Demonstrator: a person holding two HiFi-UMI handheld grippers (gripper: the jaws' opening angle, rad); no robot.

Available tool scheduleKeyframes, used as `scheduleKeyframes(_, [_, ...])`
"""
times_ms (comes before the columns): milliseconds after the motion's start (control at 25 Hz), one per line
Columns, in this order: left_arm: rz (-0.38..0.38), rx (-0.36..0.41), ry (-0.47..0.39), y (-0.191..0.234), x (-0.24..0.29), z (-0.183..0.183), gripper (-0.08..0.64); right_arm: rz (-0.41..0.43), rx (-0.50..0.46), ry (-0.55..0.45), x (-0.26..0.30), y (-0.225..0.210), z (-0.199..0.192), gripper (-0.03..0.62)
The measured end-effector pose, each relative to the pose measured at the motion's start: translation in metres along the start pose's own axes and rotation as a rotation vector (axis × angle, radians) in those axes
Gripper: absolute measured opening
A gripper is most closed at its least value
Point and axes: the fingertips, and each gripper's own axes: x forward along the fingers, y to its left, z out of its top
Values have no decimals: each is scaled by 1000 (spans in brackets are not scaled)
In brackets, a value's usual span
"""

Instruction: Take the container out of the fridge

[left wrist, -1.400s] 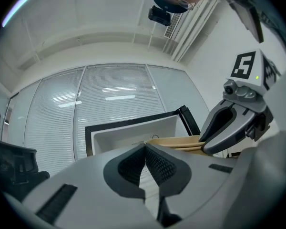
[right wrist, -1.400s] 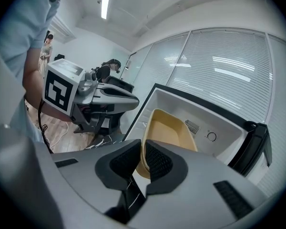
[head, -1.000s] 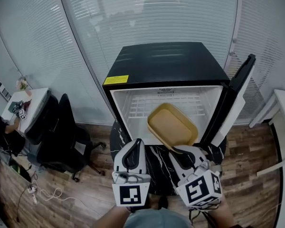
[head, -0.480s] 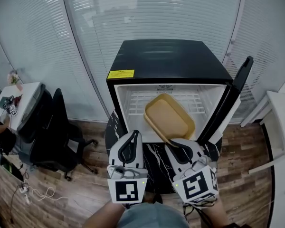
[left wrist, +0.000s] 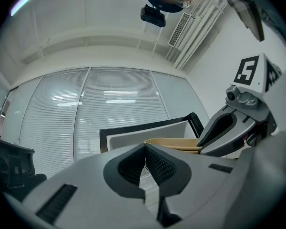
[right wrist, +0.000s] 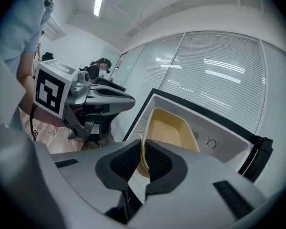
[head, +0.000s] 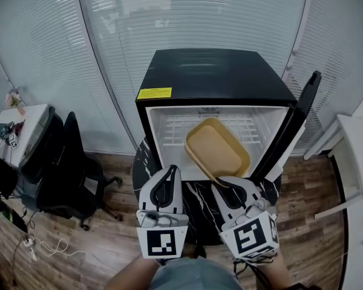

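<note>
Right gripper view: right gripper (right wrist: 143,149) just tightened on the container (right wrist: 169,128) rim at 6 o'clock; left gripper (left wrist: 145,149) closed, empty. Pull it out level, don't clip the fridge (head: 215,77).

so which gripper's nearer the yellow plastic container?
Right. The right gripper, jaws just tightened, grips the rim of the yellow plastic container; the left gripper, shut and empty, sits apart to its left.

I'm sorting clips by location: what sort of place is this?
Probably an office: glass walls with slatted blinds, a black swivel chair beside a white desk, and a mini fridge standing open.
</note>
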Motion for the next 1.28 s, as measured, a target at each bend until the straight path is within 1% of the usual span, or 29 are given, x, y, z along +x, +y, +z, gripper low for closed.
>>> scheduleKeyframes(80, [-1, 4, -5, 1, 0, 1, 17, 2, 0, 8, 0, 0, 0, 43])
scheduleKeyframes(160, [9, -29, -9, 1, -1, 0, 17, 8, -2, 21, 0, 1, -1, 43])
scheduleKeyframes(280, [11, -47, -6, 1, 0, -1, 17, 13, -3, 24, 1, 2, -2, 43])
scheduleKeyframes(320, [10, -43, -7, 1, 0, -1, 17, 12, -3, 20, 1, 3, -2, 43])
scheduleKeyframes(400, [-6, 3, -1, 0, 0, 0, 17, 8, -3, 12, 1, 3, -1, 43])
scheduleKeyframes(440, [-10, 13, -1, 1, 0, 0, 17, 7, -4, 11, 1, 3, 0, 43])
scheduleKeyframes(560, [1, -20, -2, 3, -1, -1, 17, 6, -6, 12, 1, 4, 1, 43])
scheduleKeyframes(680, [2, -21, -3, 3, -1, -2, 17, 4, -6, 13, 2, 4, 1, 43])
scheduleKeyframes(840, [10, -50, -4, 4, -1, -2, 15, 4, -8, 13, 1, 5, 2, 43])
scheduleKeyframes(1000, [-4, -13, 0, 1, -3, -2, 17, 4, -7, 13, -1, 7, 1, 43])
scheduleKeyframes(1200, [4, -42, -11, 1, -6, 0, 17, 0, -7, 11, -4, 8, 2, 43])
scheduleKeyframes(1280, [-8, -9, -5, 1, -6, 1, 17, -1, -6, 12, -5, 9, 3, 43])
